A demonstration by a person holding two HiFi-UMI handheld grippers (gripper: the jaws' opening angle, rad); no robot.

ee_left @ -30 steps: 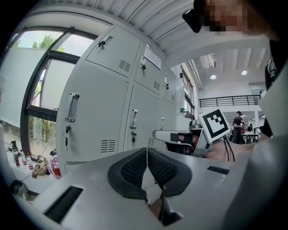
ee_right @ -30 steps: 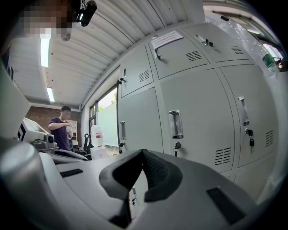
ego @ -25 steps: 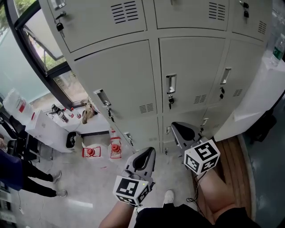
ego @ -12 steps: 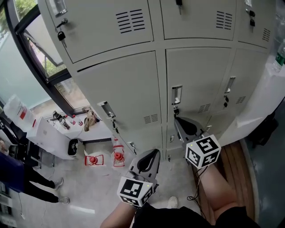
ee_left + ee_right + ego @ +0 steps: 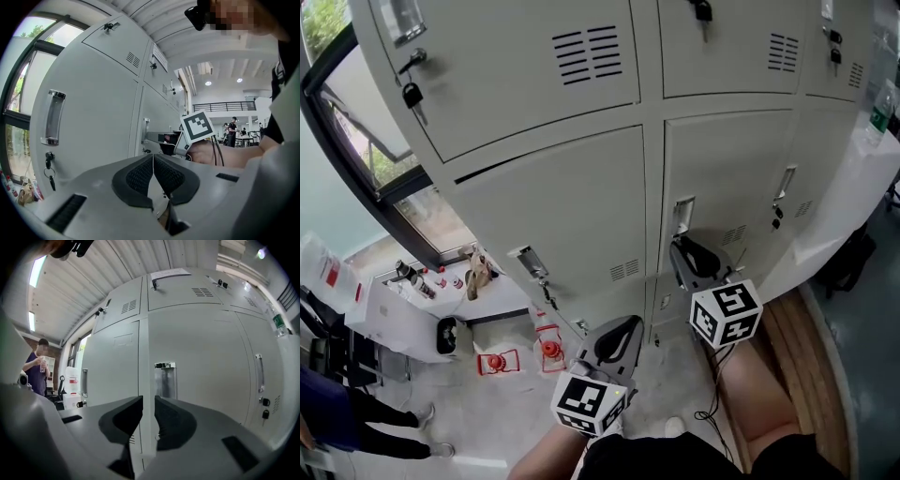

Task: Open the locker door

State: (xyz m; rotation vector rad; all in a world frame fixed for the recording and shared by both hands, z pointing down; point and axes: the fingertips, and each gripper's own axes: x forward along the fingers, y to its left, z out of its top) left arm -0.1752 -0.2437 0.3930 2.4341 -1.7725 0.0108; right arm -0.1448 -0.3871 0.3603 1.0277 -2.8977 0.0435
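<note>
The grey locker door in the middle row has a recessed metal handle at its left edge. My right gripper points up at that handle, just below it and apart from it. In the right gripper view the handle stands straight ahead past my right gripper, whose jaws are opening with nothing between them. My left gripper hangs lower and to the left, away from the lockers. In its own view my left gripper is shut and empty.
Neighbouring lockers carry handles and hanging keys. A window lies at the left. On the floor below are a white box and small red items. A person stands at the lower left. A white panel leans at the right.
My right gripper has risen toward the middle locker's handle, and the lockers have drawn nearer in the head view. The left gripper has barely moved.
</note>
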